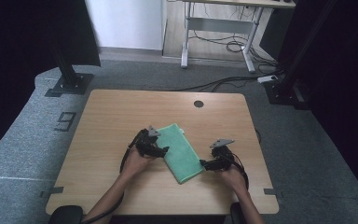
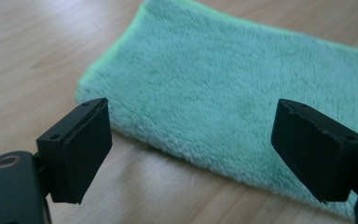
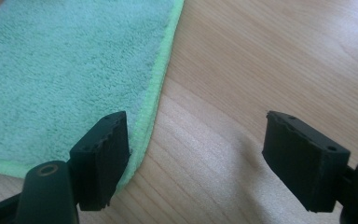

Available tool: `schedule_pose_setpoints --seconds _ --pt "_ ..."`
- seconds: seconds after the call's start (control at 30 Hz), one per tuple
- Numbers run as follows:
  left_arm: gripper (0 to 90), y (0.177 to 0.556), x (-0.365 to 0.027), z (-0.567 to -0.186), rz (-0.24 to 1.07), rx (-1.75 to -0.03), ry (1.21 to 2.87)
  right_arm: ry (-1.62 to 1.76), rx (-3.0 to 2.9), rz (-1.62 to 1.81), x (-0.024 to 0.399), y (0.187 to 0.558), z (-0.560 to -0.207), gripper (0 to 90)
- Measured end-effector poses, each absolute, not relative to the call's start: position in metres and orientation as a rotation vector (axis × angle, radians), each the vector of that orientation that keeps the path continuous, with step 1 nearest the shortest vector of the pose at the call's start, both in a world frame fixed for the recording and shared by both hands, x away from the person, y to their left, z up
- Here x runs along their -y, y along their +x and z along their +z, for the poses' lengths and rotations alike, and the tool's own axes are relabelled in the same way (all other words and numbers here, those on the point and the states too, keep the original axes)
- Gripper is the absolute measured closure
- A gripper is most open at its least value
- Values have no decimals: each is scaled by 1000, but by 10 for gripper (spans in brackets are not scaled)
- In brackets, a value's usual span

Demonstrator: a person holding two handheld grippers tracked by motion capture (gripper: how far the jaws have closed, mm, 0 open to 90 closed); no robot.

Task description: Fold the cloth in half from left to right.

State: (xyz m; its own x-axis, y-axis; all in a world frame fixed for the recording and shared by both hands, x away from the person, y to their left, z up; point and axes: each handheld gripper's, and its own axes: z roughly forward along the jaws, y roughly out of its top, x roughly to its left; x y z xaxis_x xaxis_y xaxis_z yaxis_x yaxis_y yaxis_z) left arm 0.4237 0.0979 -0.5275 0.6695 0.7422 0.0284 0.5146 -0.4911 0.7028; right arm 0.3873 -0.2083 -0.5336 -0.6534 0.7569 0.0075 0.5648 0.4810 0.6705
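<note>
Though unboxed, green towel (image 1: 181, 152) on table (image 1: 112, 116)

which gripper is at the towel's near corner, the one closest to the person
The right gripper. Its open jaws sit by the green towel at its near corner, while the left gripper is farther up, along the towel's long left edge.

I count one green cloth (image 1: 181, 153), folded, on one wooden tabletop (image 1: 116, 116). I have two tongs, the left tongs (image 1: 164, 150) and the right tongs (image 1: 203, 163), each with two black jaws, and two hands holding them. One dark round hole (image 1: 198, 103) sits in the tabletop.
</note>
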Motion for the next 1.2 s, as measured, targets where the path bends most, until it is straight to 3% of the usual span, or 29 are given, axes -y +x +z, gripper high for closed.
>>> schedule_pose_setpoints --seconds 0.17,0.87,1.2 --pt "128 422 -93 -539 496 -967 2271 1109 -2449 916 206 386 -537 224" --pt "135 436 -119 -545 368 -1030 2216 1046 -2520 944 175 365 -542 235" --pt "134 449 -133 -545 369 -1007 2223 998 -2546 957 149 357 -542 221"
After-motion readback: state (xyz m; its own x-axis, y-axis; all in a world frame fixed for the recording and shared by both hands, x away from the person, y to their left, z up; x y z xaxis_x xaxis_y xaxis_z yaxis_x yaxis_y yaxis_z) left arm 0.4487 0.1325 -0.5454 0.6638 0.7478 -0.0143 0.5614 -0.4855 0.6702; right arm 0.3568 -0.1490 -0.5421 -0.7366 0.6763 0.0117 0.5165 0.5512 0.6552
